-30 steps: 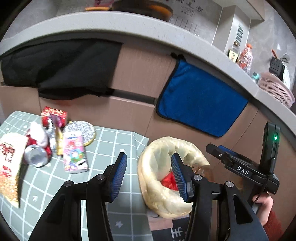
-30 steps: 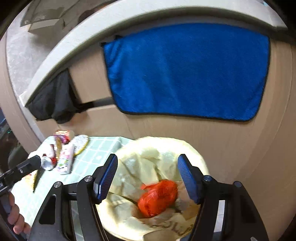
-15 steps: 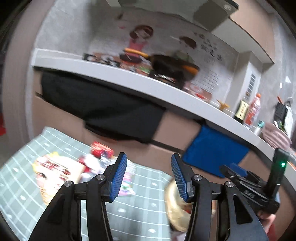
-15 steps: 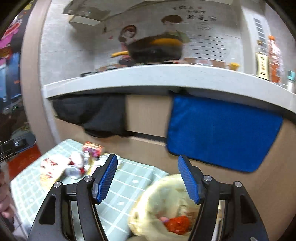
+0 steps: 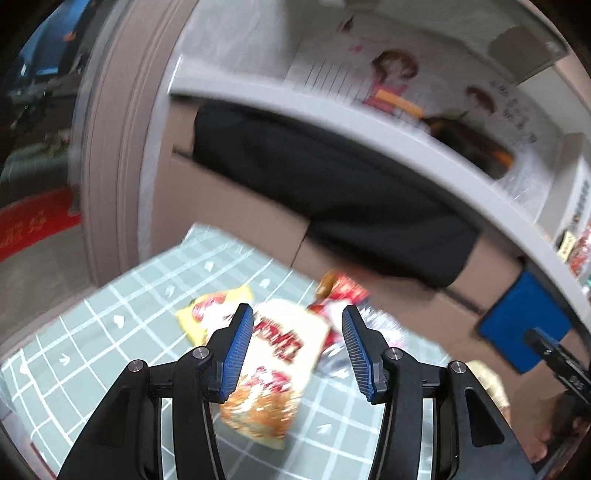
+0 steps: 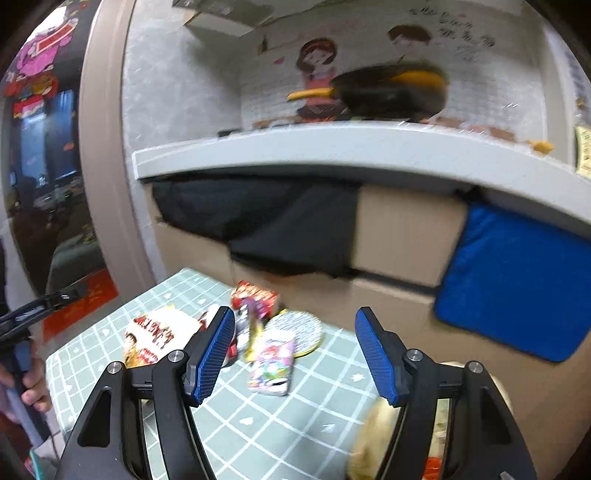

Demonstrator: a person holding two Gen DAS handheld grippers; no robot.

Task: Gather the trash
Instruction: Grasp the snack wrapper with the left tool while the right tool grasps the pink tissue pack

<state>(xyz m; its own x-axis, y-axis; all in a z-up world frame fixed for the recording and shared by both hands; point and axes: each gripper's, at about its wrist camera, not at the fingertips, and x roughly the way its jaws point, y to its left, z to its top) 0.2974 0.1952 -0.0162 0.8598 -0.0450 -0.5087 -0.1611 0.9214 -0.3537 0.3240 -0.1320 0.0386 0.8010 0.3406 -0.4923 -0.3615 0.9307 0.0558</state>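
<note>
While hovering above the checked counter [image 6: 303, 424], left gripper [image 5: 297, 349] and right gripper [image 6: 295, 356] both spread wide, fingers grasping nothing. Snack wrappers [image 6: 271, 356] piled on counter ahead; lined bin [image 6: 373, 439] just beside, lower right.

Motion blur leaves the red lettering on the white snack bag [image 5: 280, 343] and the wall poster's [image 6: 461, 33] handwriting unreadable.
</note>
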